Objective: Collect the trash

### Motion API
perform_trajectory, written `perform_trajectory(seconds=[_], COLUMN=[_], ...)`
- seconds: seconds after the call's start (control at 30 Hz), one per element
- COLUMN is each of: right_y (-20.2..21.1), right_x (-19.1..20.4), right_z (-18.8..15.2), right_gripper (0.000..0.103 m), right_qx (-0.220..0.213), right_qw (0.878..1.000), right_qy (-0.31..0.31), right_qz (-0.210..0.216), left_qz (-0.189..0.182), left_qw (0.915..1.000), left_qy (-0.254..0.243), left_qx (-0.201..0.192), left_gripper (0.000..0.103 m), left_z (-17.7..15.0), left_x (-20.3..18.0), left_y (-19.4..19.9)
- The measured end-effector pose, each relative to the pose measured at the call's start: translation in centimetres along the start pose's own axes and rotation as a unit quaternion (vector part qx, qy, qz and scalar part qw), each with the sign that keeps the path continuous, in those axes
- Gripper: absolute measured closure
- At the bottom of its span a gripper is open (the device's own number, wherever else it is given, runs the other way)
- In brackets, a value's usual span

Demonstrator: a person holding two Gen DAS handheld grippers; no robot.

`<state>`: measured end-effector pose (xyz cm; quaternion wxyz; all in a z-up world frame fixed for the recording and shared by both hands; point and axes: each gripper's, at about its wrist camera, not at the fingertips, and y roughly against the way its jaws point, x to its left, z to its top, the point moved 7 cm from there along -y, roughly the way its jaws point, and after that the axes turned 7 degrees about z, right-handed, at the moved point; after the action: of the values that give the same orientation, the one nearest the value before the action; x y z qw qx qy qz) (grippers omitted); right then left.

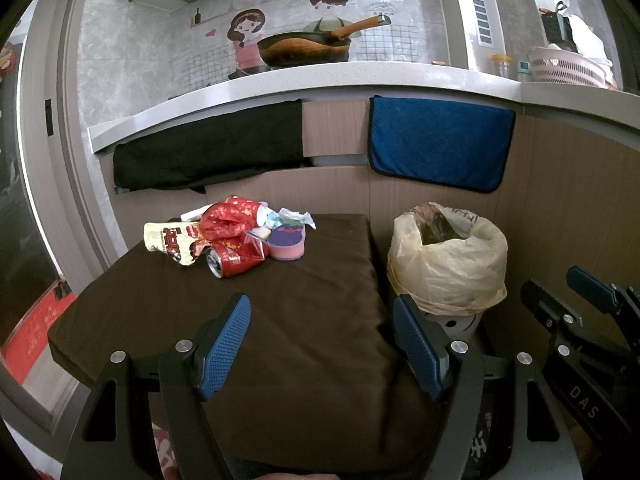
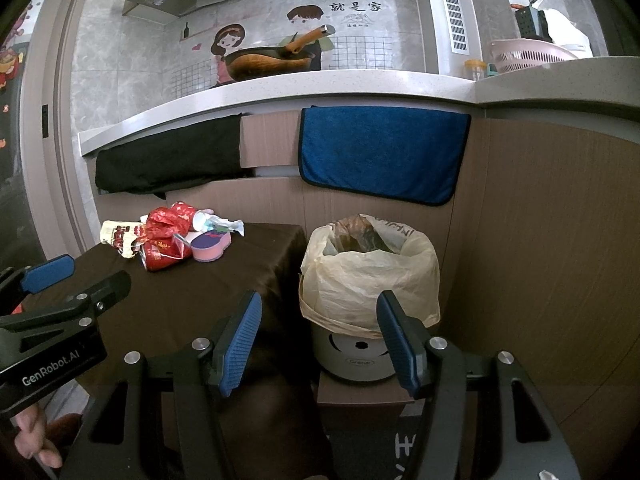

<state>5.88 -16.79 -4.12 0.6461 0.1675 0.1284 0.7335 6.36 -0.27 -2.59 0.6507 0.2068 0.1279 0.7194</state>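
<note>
Both grippers spread & empty, trash pile at far-left corner of brown-covered table.

Left gripper (image 1: pixel 322 346) hovers over the brown cloth (image 1: pixel 280 320); right gripper (image 2: pixel 318 344) sits in front of the bin (image 2: pixel 360 354) w/ yellow bag (image 2: pixel 368 276), just right of table. Trash pile (image 1: pixel 228 236): red can (image 1: pixel 228 260), snack wrapper (image 1: pixel 168 242), pink sponge (image 1: pixel 286 246), crumpled red foil.

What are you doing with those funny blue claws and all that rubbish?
A person is tidying up with two hand-held grippers. The left gripper and right gripper are both open and empty, hovering over the near edge of the brown cloth-covered table. A pile of rubbish waits at the far side: a crushed red drink can, crumpled red foil wrapper and pink-and-purple sponge. The bin lined with a yellowish plastic bag stands beside the table. Nothing is picked up yet.
</note>
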Motion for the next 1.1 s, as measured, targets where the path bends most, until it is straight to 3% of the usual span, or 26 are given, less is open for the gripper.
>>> perform_trajectory(seconds=[0.57,0.77,0.87,1.0,1.1], right_y=[-0.1,-1.2,-2.7,-6.0,-8.5], right_x=[0.0,-0.4,-0.3,0.9,2.4], right_z=[-0.1,0.0,0.9,2.9,4.4], right_gripper=[0.046,0.046,0.046,0.046,0.046], right_qx=[0.002,0.006,0.010,0.019,0.019], right_qw=[1.000,1.000,1.000,0.999,0.998], right_qy=[-0.001,-0.002,0.000,0.005,0.015], right_qz=[-0.001,0.003,0.014,0.047,0.066], left_qz=[-0.002,-0.001,-0.004,0.035,0.041], left_qw=[1.0000,0.9996,0.9987,0.9967,0.9910], left_qy=[0.002,0.019,0.043,0.071,0.124], left_qx=[0.003,0.021,0.028,0.020,0.030], left_gripper=[0.029,0.029,0.029,0.032,0.034], left_z=[-0.4,-0.2,0.7,1.8,1.9], left_x=[0.0,1.1,3.4,8.5,13.0], left_y=[-0.1,-2.0,-3.8,-6.8,-9.3])
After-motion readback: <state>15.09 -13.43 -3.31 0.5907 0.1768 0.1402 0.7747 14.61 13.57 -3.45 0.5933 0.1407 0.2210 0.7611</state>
